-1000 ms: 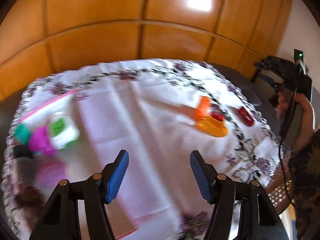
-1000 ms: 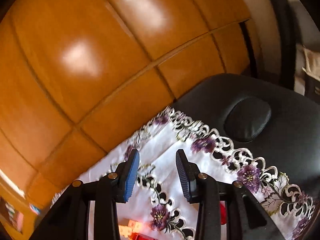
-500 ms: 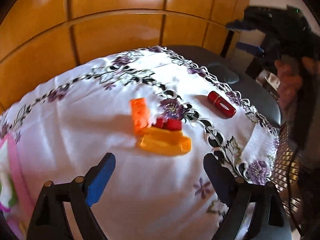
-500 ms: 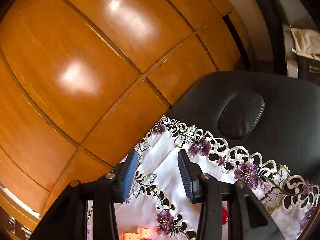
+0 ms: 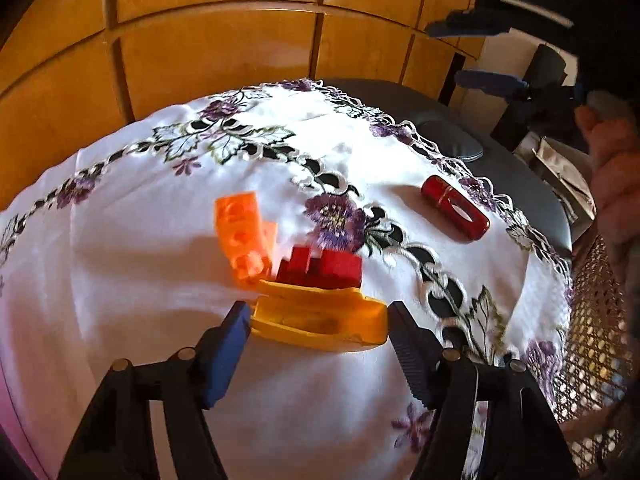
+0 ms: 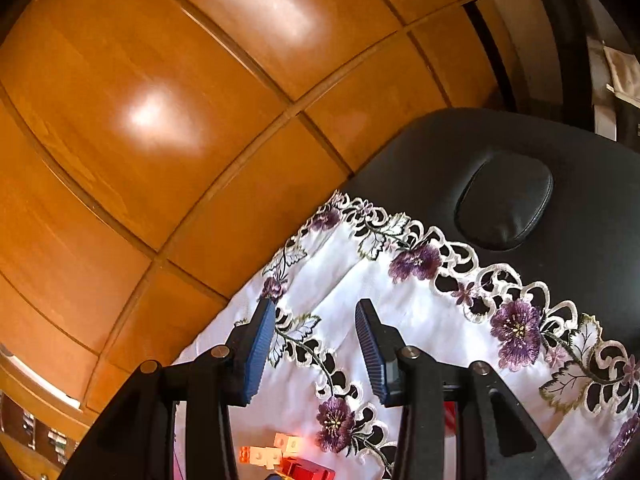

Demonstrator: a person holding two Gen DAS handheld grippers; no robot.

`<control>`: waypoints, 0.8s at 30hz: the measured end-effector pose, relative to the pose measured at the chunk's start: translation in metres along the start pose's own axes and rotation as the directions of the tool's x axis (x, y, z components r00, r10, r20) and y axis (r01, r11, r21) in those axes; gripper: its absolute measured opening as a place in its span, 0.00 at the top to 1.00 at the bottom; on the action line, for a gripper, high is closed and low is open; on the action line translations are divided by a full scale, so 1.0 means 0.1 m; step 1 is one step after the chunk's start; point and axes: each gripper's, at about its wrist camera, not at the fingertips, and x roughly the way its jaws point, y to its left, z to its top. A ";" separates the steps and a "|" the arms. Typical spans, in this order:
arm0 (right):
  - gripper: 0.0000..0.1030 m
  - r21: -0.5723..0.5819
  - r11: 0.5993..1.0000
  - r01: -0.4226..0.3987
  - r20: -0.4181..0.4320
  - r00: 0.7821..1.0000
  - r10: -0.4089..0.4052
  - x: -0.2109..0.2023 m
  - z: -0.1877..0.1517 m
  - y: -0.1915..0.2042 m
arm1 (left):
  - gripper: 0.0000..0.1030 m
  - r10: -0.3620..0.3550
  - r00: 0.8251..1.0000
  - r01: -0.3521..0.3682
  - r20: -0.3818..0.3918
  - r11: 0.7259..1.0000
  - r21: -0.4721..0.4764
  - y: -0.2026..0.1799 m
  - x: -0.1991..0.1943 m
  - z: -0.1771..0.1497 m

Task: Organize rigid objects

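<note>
Swung rightward and lower, the left tongs [image 5: 318, 334] (jaws just narrowing) now clench the yellow piece [image 5: 320, 318] on the cloth-covered worktop [image 5: 140, 280]; right tongs [image 6: 316, 344] hang released, nothing between them.

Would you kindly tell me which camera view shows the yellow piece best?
The left wrist view: the yellow piece lies whole between the left gripper's fingers. The right wrist view shows nothing identifiable of it.

One yellow piece [image 5: 320, 318], one orange block [image 5: 242, 236], one red cylinder [image 5: 456, 210]
</note>
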 end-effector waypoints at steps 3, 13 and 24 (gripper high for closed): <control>0.59 -0.010 1.000 0.005 -0.030 1.000 -0.005 0.07 -0.03 0.01 | 0.32 0.011 1.000 -0.010 0.013 0.999 -0.046 0.11 -0.18 -0.15; 0.59 -0.036 0.997 0.068 -0.184 0.980 -0.074 0.37 -0.17 -0.01 | 0.32 0.196 0.978 -0.185 0.073 0.973 -0.138 0.43 -0.53 -0.66; 0.59 -0.048 0.991 0.129 -0.237 0.962 -0.137 0.50 -0.23 -0.02 | 0.32 0.238 0.963 -0.225 0.127 0.968 -0.111 0.37 -0.52 -0.74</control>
